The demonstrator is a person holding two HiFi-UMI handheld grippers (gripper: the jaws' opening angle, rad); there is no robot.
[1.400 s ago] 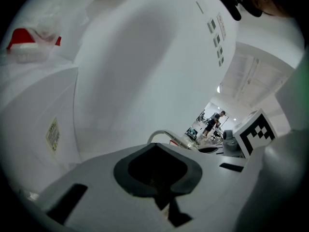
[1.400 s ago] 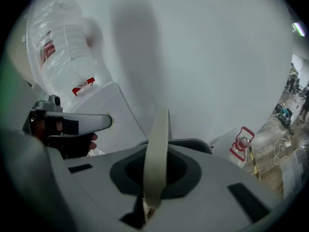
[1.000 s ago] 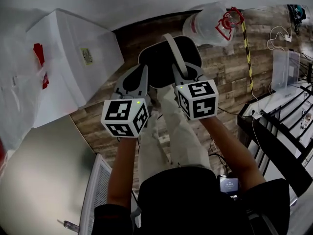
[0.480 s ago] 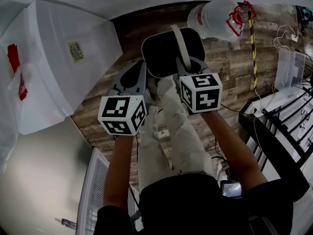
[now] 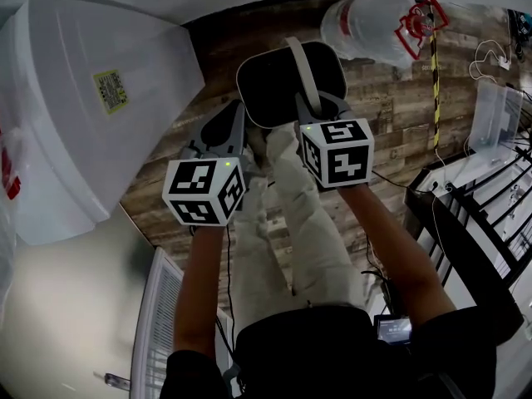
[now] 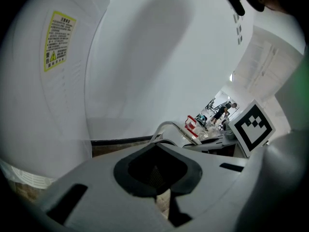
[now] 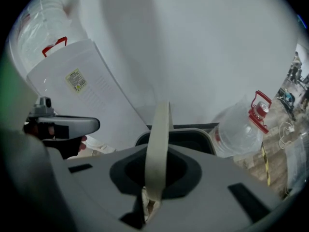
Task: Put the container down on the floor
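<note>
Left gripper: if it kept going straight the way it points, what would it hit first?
Most likely the wood floor beside the dark container, short of the baseboard. The left gripper tilts downward and its own view shows nothing in between, though depth is hard to judge.

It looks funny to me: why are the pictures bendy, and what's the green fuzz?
Head view: the wide lens curves the floor planks, and the corners go dim. Left gripper view: round and black-rimmed, with green fuzz at its right edge, too blurred to name. Right gripper view: the handle is close and soft, with the same fuzz at the left edge.
</note>
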